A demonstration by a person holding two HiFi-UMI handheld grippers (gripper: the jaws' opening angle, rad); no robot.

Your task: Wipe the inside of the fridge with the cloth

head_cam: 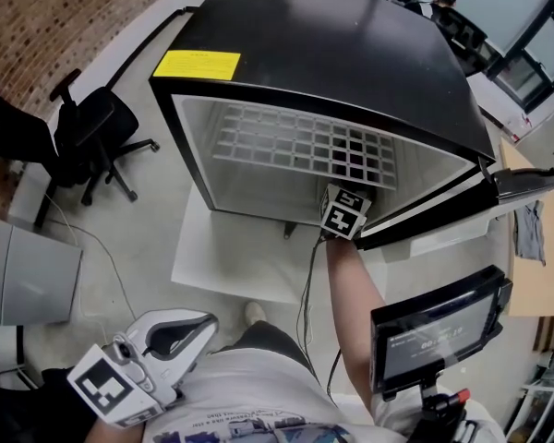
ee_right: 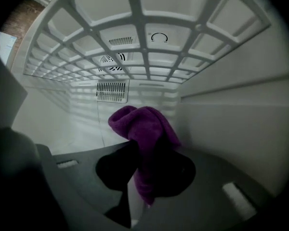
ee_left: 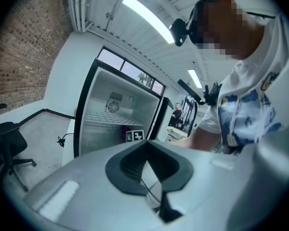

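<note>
Inside the fridge (head_cam: 351, 53), under its wire shelf (ee_right: 135, 13), the right gripper (ee_right: 139, 153) clamps the purple cloth (ee_right: 145, 126) between its 2 jaws. Outside the fridge, the left gripper (ee_left: 146, 153) has its jaws pressed together, empty.

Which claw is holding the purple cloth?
The right claw, inside the black fridge, is clamped on the soft purple cloth; the left claw hangs outside, shut and empty.

Bunched purple cloth (ee_right: 145, 128) inside open fridge (head_cam: 351, 58)

Wire shelf (ee_right: 149, 37) above, fridge wall (ee_right: 231, 129) right
</note>
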